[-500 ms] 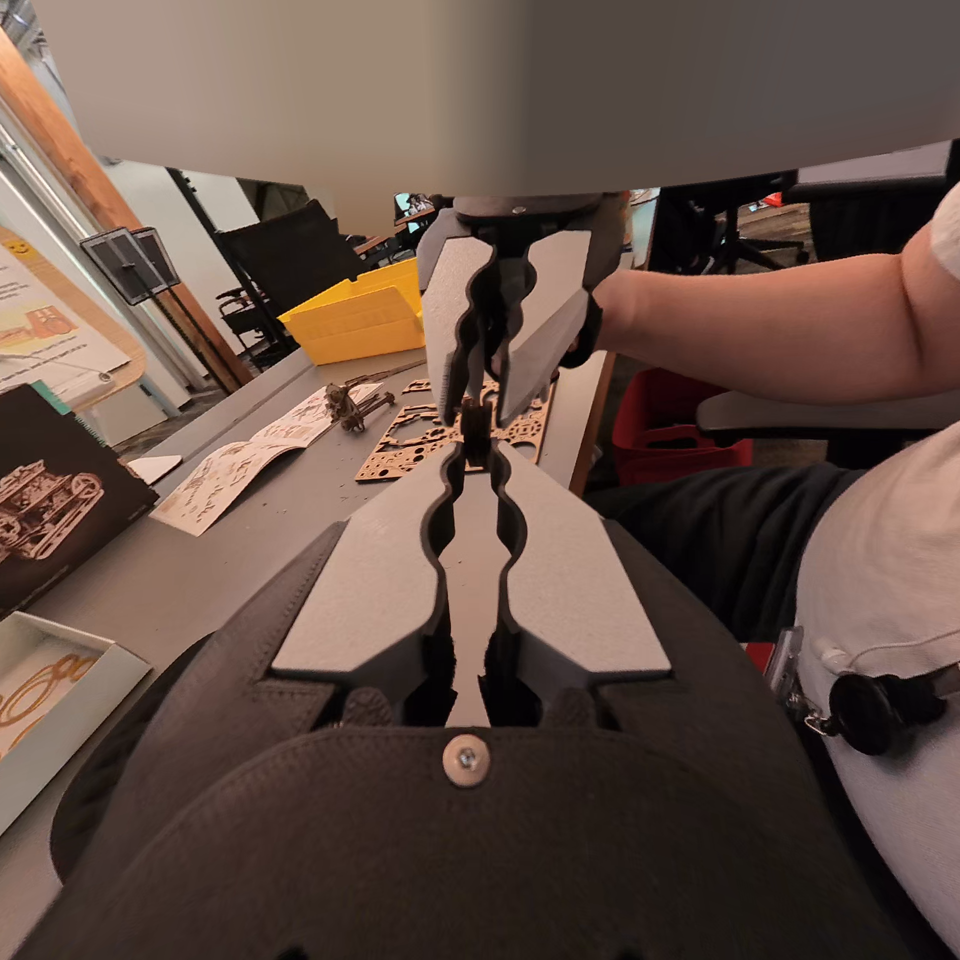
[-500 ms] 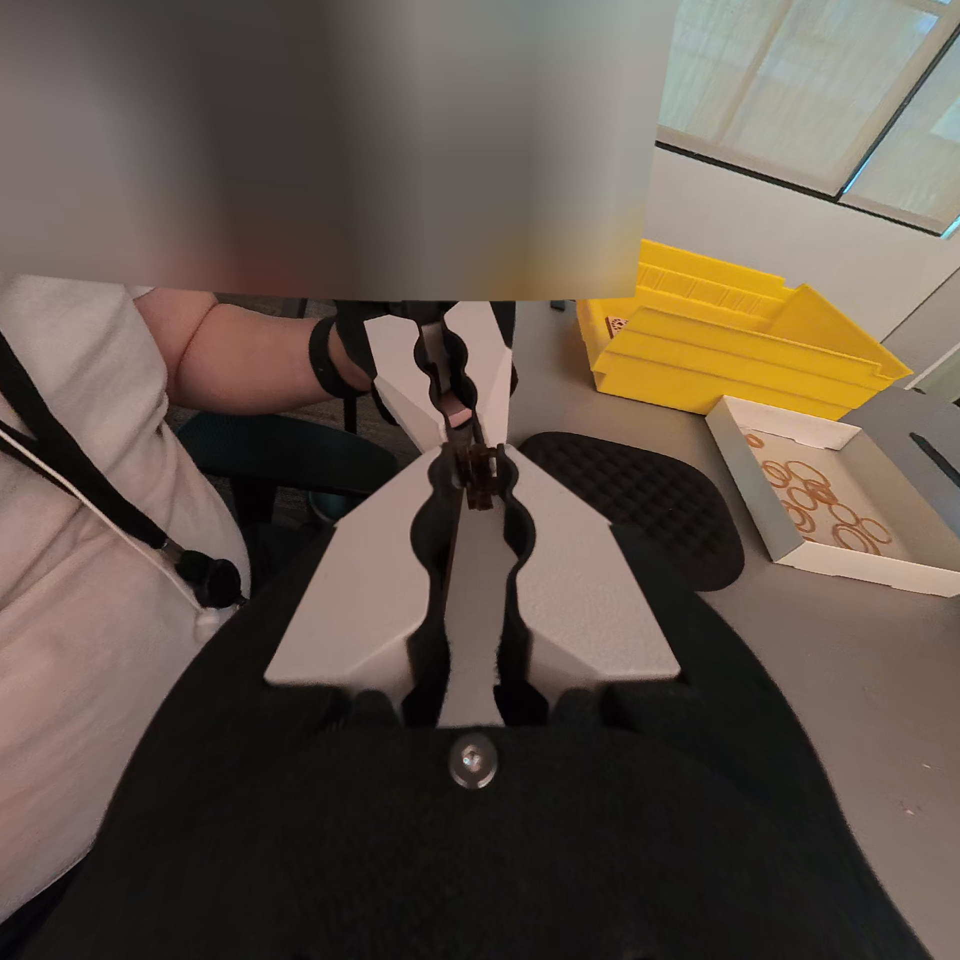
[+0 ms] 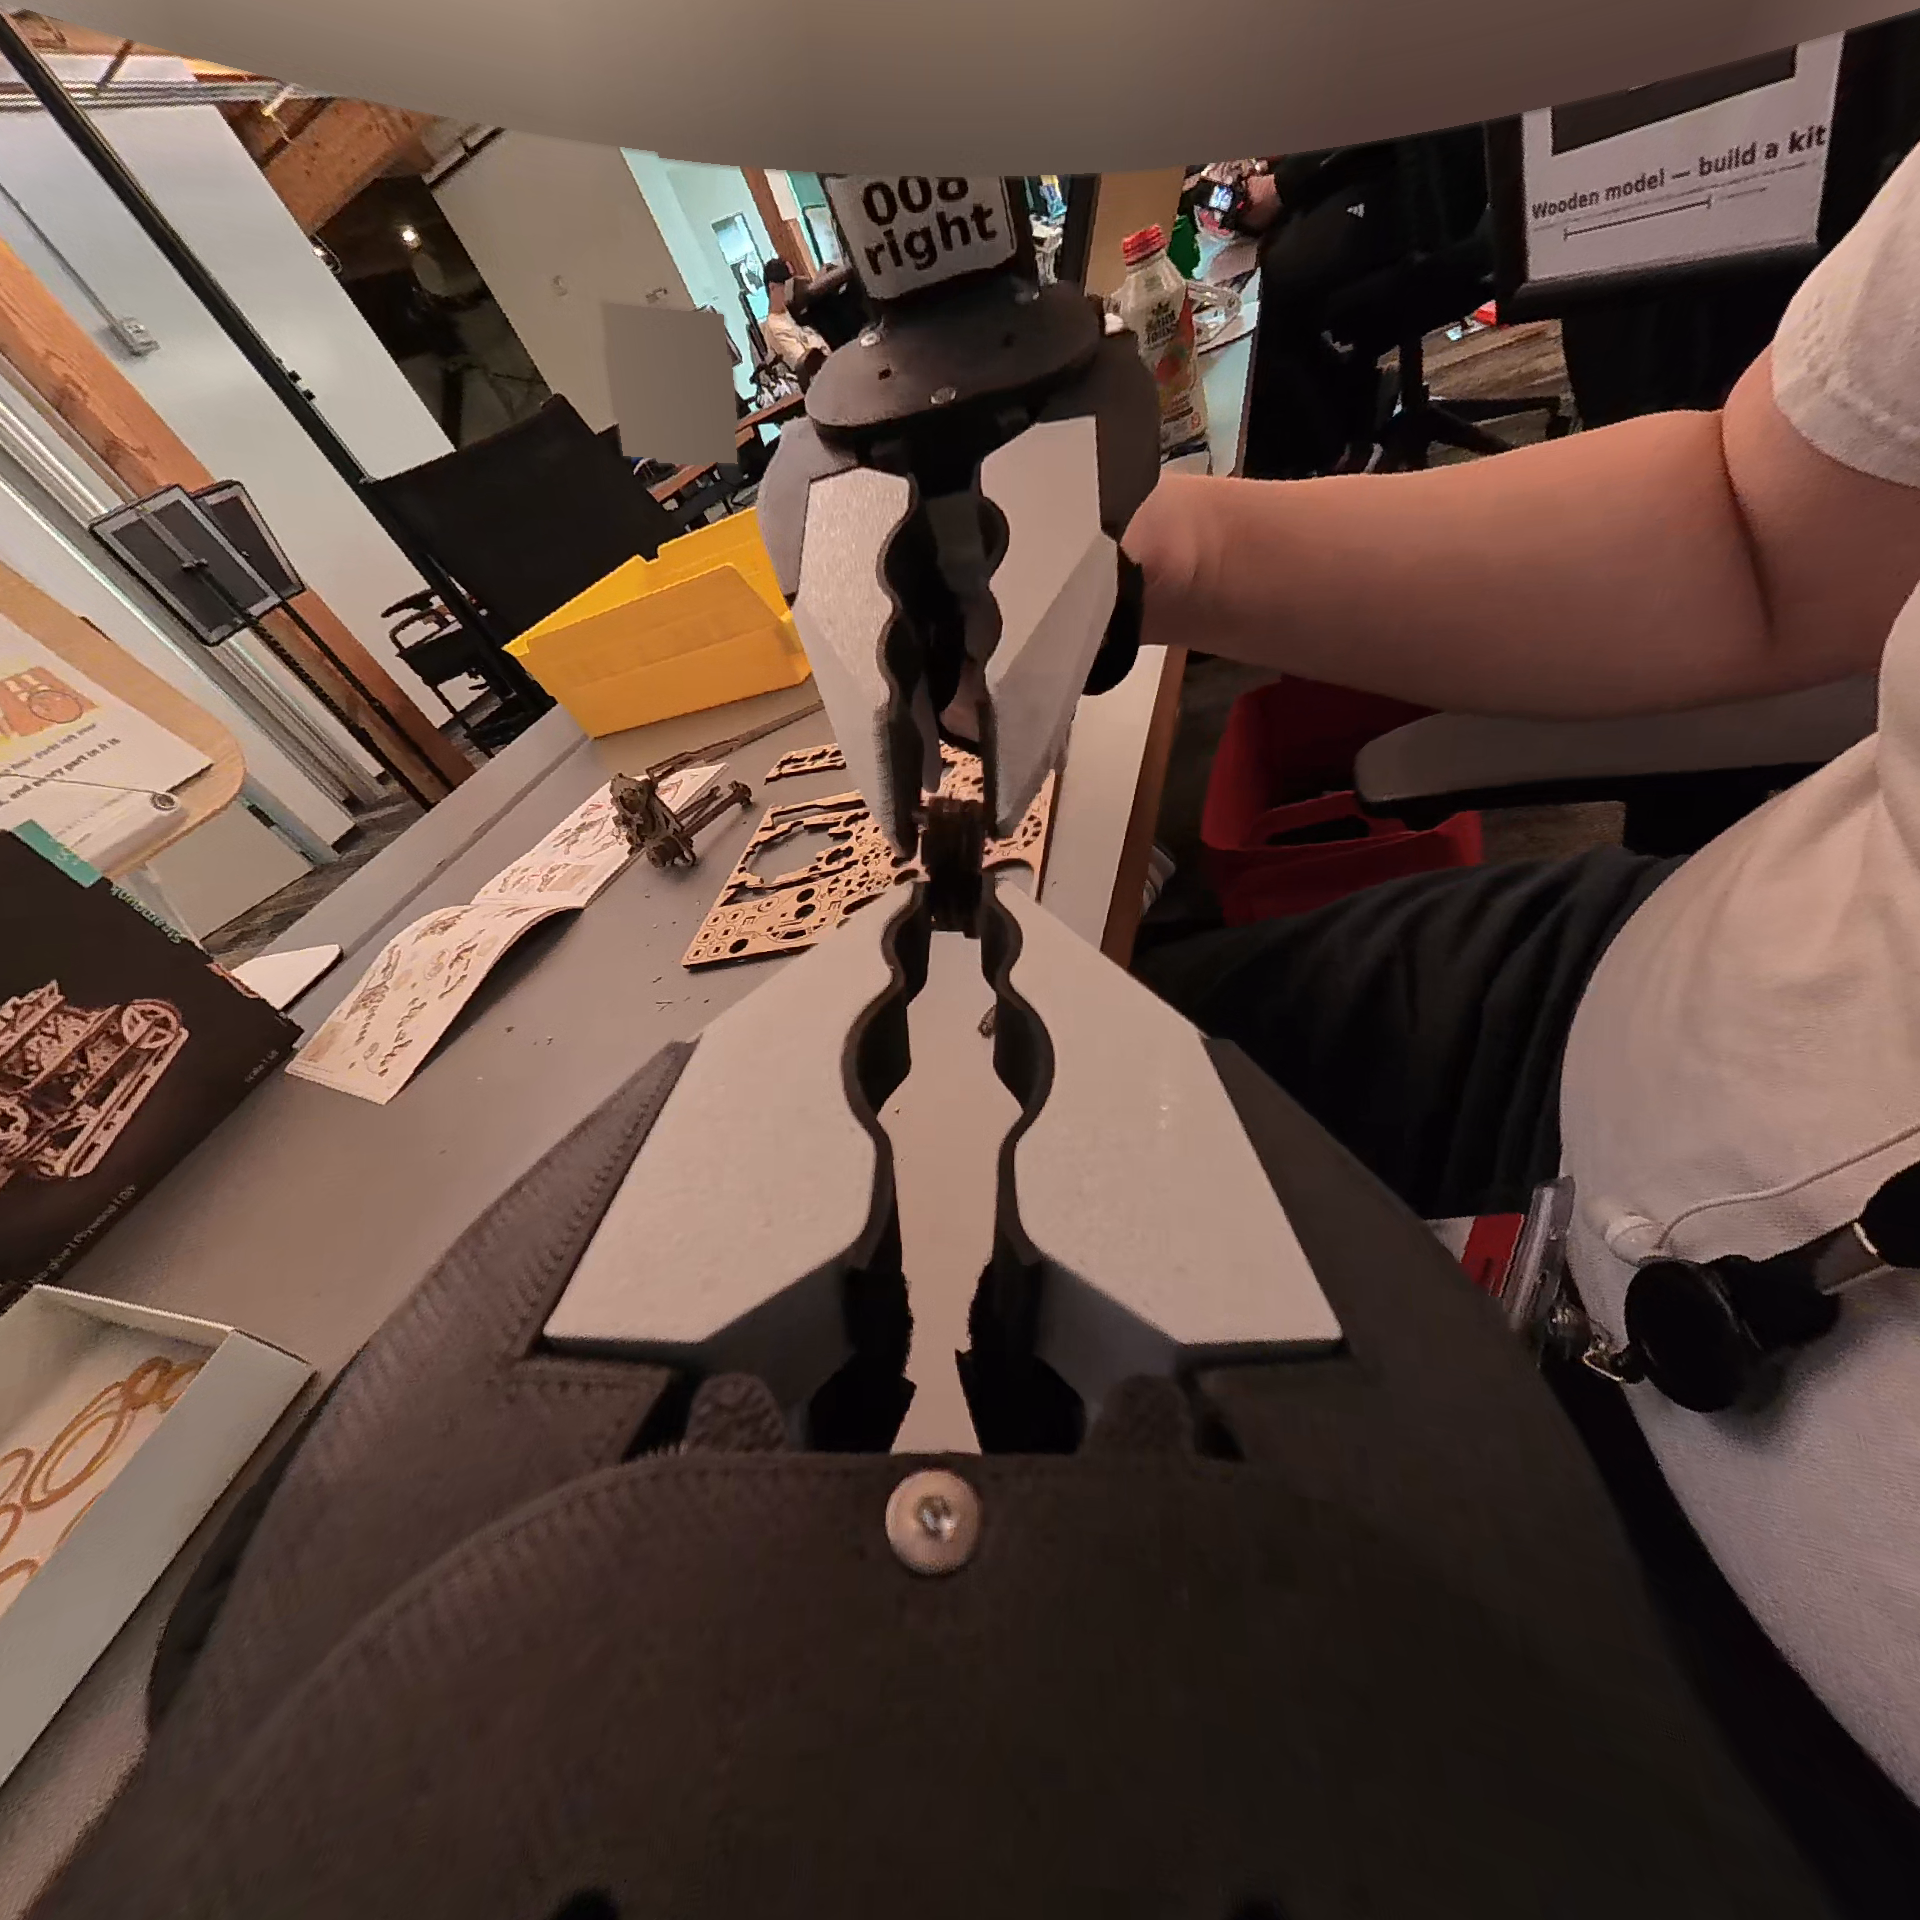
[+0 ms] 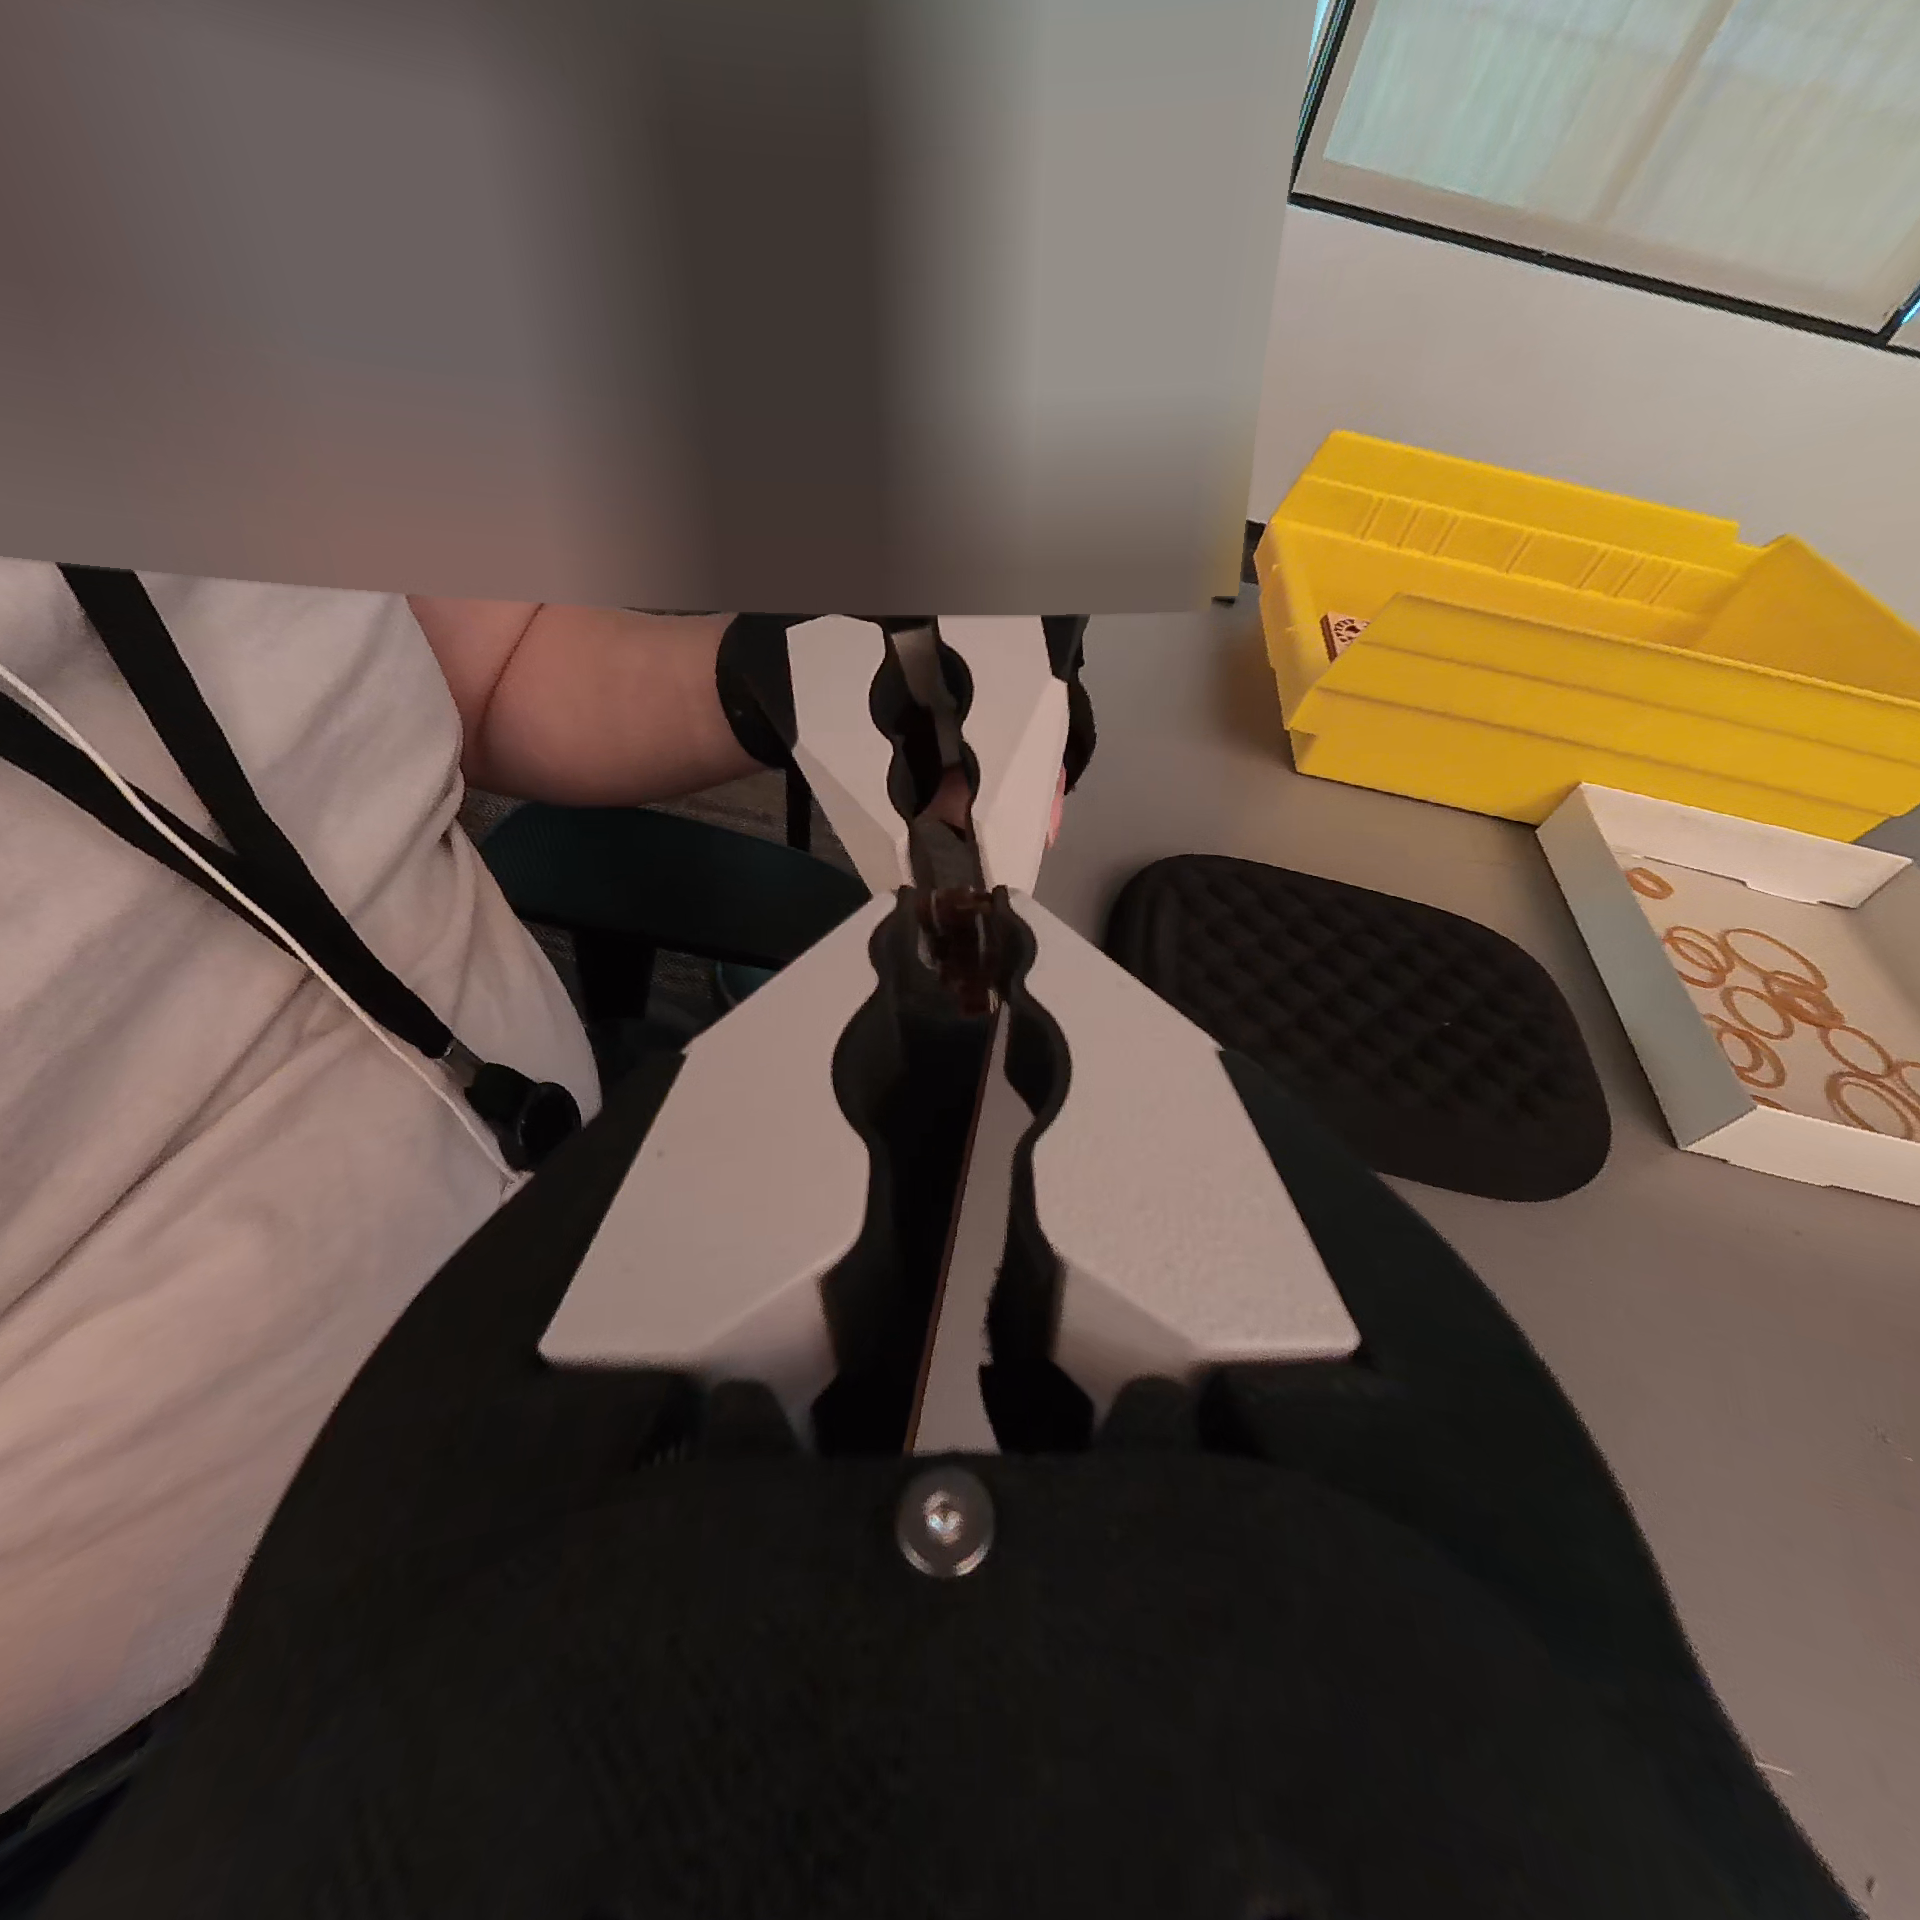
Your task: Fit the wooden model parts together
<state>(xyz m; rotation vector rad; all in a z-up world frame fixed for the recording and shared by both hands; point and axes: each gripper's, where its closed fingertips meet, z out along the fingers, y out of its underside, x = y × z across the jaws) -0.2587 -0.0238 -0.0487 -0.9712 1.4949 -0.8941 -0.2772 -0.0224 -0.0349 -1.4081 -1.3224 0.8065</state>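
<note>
1. Two sets of tongs meet tip to tip above the near edge of the grey counter (image 3: 260, 1164), both closed on one small dark wooden model part (image 3: 951, 862) pinched between them
2. The left tongs (image 3: 951, 914) clamp the piece from below in the left wrist view, while the right tongs (image 3: 940, 821) come down on it from above, held by a bare forearm reaching in from the side
3. From the right wrist view, the right tongs (image 4: 951, 914) grip the same brown piece (image 4: 961, 961), with the left tongs (image 4: 951, 862) nose-to-nose beyond
4. On the counter behind the part lie a laser-cut wooden sheet (image 3: 800, 894), an open instruction booklet (image 3: 457, 956) and a partly built wooden assembly (image 3: 665, 816) resting on the booklet's far page
5. A yellow bin (image 3: 655, 644) stands at the far end of the counter; a dark kit box (image 3: 94, 1049) and a shallow white tray (image 3: 125, 1455) of thin wooden rings sit near the left edge
6. A black textured pad (image 4: 1371, 1029) lies between the tongs and the tray in the right wrist view
</note>
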